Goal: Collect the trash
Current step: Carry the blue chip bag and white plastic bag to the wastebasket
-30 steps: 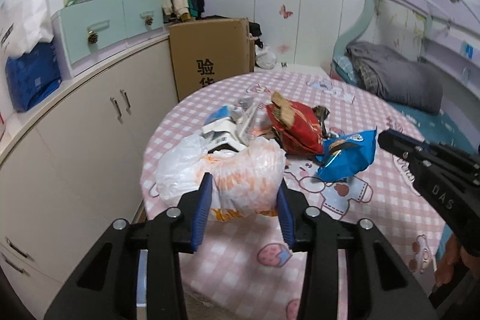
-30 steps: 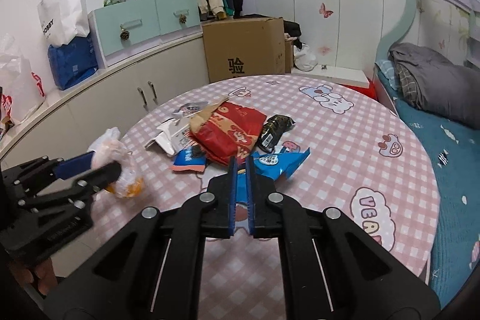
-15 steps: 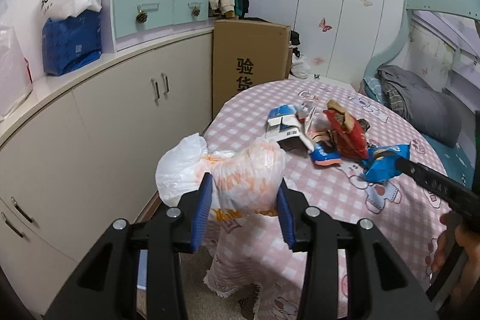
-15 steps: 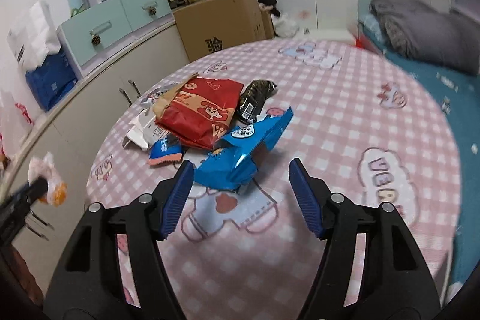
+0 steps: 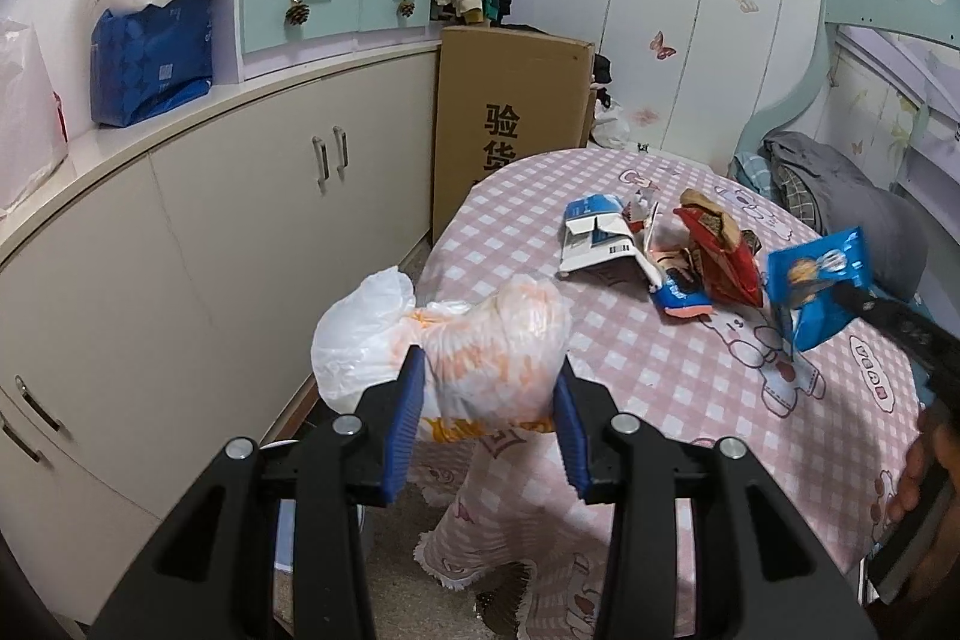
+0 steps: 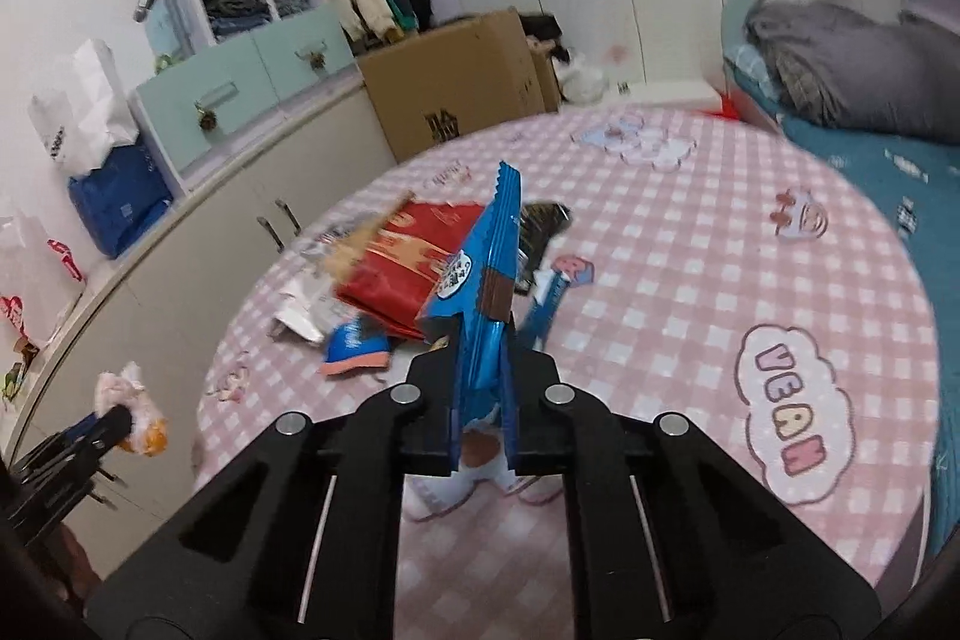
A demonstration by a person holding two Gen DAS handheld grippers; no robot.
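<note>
Above the pink checked table (image 6: 750,280), the right gripper (image 6: 480,376) has closed again on the blue wrapper (image 6: 480,274); half a second ago its jaws stood open around it. Wrapper now lifted clear, upright between the pads. Judged: pickup done, transfer next. Left gripper (image 5: 487,418) still clamps the white plastic bag (image 5: 456,340) off the table's edge, well apart. Red packet (image 6: 402,262) and other scraps remain.
</note>
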